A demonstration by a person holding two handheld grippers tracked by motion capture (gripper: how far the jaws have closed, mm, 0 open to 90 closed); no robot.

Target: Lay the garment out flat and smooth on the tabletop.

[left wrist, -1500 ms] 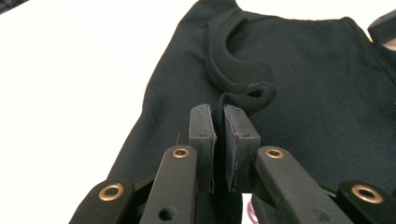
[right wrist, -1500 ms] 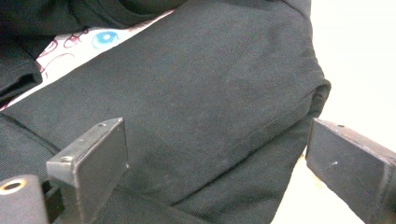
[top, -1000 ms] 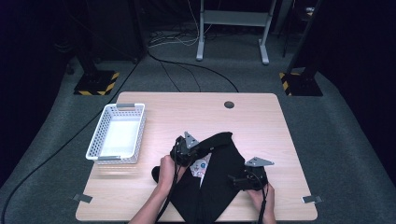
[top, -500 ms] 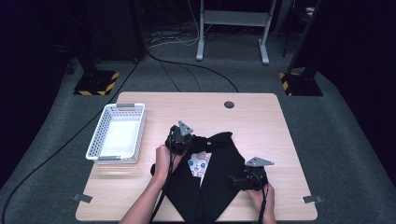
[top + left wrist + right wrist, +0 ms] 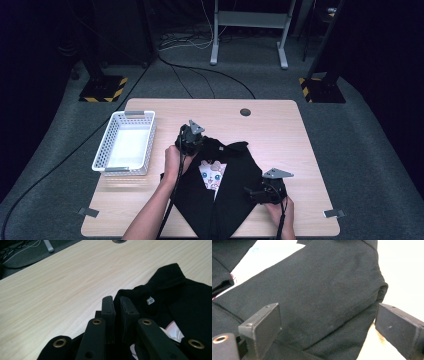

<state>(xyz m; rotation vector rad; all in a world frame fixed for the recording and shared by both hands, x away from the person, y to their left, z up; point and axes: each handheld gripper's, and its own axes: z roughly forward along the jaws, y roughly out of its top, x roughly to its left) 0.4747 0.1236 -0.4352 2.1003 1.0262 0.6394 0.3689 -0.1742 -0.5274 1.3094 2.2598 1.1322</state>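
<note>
A black T-shirt (image 5: 235, 185) with a pale cartoon print (image 5: 212, 175) lies partly folded on the front middle of the wooden table (image 5: 280, 130). My left gripper (image 5: 189, 136) is at the shirt's far left corner near the collar, its jaws pressed together on the black cloth (image 5: 180, 297); a small white neck label (image 5: 150, 300) shows just beyond them. My right gripper (image 5: 252, 192) rests low at the shirt's right edge. Its jaws stand wide open on either side of a folded fabric edge (image 5: 317, 290), with nothing pinched.
A white plastic basket (image 5: 102, 155) stands empty at the table's left side. A round cable hole (image 5: 245, 112) sits near the far edge. Bare wood (image 5: 62, 277) stretches beyond the shirt. Tape marks (image 5: 332, 213) lie at the front corners.
My left gripper has moved away from me and slightly left with the shirt's cloth, uncovering the cartoon print. The right gripper has stayed in place.
</note>
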